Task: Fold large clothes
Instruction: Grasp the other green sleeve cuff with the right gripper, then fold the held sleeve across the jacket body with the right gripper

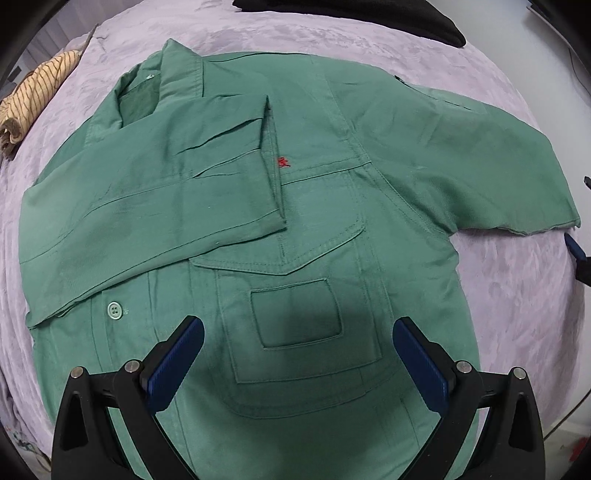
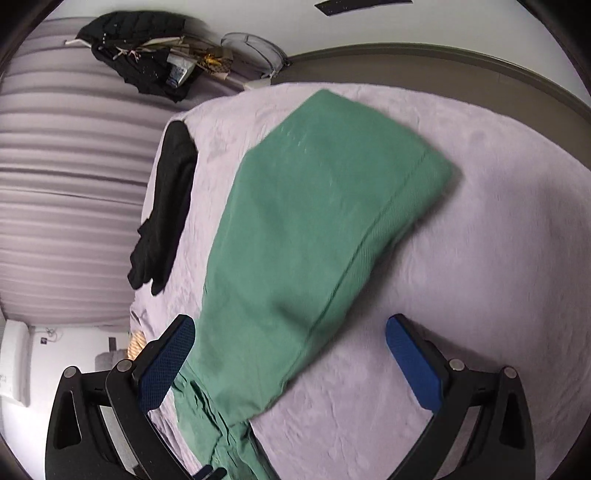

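A green work shirt [image 1: 314,206] lies front-up on the lilac bedspread [image 1: 517,295]. Its left sleeve [image 1: 155,206] is folded across the chest; its right sleeve [image 1: 480,166] lies spread out to the right. My left gripper [image 1: 297,332] is open and empty, above the chest pocket [image 1: 295,314]. In the right wrist view the spread sleeve [image 2: 317,221] runs away from the camera. My right gripper [image 2: 290,332] is open and empty, its jaws wide on either side of the sleeve near the shoulder end. A bit of the right gripper [image 1: 576,251] shows at the left view's right edge.
A black garment [image 1: 369,14] lies at the far edge of the bed, also in the right wrist view [image 2: 166,206]. A striped cream cloth [image 1: 33,99] lies at the left. More dark clothes and clutter [image 2: 147,51] sit beyond the bed.
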A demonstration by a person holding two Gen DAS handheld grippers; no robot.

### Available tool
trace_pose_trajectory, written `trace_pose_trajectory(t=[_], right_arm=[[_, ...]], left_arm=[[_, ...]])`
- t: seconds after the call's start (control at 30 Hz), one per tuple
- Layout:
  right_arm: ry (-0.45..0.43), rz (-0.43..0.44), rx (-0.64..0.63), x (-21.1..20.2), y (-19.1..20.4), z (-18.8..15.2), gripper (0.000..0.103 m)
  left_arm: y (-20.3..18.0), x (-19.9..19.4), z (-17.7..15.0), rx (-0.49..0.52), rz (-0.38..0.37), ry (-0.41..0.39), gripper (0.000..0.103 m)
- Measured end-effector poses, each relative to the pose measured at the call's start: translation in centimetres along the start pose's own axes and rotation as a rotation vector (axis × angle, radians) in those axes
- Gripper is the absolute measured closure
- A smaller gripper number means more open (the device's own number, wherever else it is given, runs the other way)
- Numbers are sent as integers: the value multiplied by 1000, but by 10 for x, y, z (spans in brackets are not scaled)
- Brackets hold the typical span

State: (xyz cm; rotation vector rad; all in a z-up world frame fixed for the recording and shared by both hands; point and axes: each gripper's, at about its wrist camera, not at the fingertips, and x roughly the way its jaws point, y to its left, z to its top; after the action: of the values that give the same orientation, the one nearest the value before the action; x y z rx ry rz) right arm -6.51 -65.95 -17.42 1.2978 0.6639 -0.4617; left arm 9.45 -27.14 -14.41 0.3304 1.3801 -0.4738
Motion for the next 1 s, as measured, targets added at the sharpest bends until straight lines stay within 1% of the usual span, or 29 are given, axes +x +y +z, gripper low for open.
trace_pose_trajectory(t=[0.07, 0.13, 0.17, 0.2, 0.23, 0.3, 0.37, 0.43, 0.6, 0.7, 0.8, 0.87, 0.93, 1.0], right_arm=[[-36, 21, 21, 0, -3, 15, 2], [-60, 34, 42, 0, -5, 24, 14], [-62, 31, 56, 1, -7, 29, 37], [-54, 28, 78, 4, -10, 33, 74], [-41, 28, 99, 6, -14, 38, 92], [-50, 62, 135, 6, -20, 40, 94], [-77, 117, 125, -1, -14, 37, 94], [-86, 167, 100, -6, -2, 34, 94], [-65, 274, -31, -6, 66, 23, 94], [-24, 342, -129, 4, 121, 3, 94], [44, 399, -260, 25, 183, -32, 94], [103, 415, -383, 47, 230, -68, 94], [169, 401, -516, 72, 270, -110, 94], [242, 353, -640, 105, 302, -161, 94]], left_arm=[[-6, 4, 3, 2, -3, 0, 0], [-10, 6, 7, -1, -7, -1, 0], [-12, 7, 8, -3, -8, -2, 0], [-12, 8, 9, -5, -8, -4, 0], [-13, 8, 10, -7, -8, -5, 0], [-11, 7, 11, -10, -7, -12, 0], [-9, 5, 17, -14, -1, -25, 0], [2, 0, 19, -24, 3, -40, 0], [38, -9, 23, -80, 17, -69, 0], [65, -16, 20, -107, 31, -91, 0], [100, -22, 16, -140, 45, -124, 0], [128, -25, 10, -175, 48, -139, 0], [161, -27, 2, -218, 57, -147, 0], [191, -28, -9, -266, 71, -151, 0]])
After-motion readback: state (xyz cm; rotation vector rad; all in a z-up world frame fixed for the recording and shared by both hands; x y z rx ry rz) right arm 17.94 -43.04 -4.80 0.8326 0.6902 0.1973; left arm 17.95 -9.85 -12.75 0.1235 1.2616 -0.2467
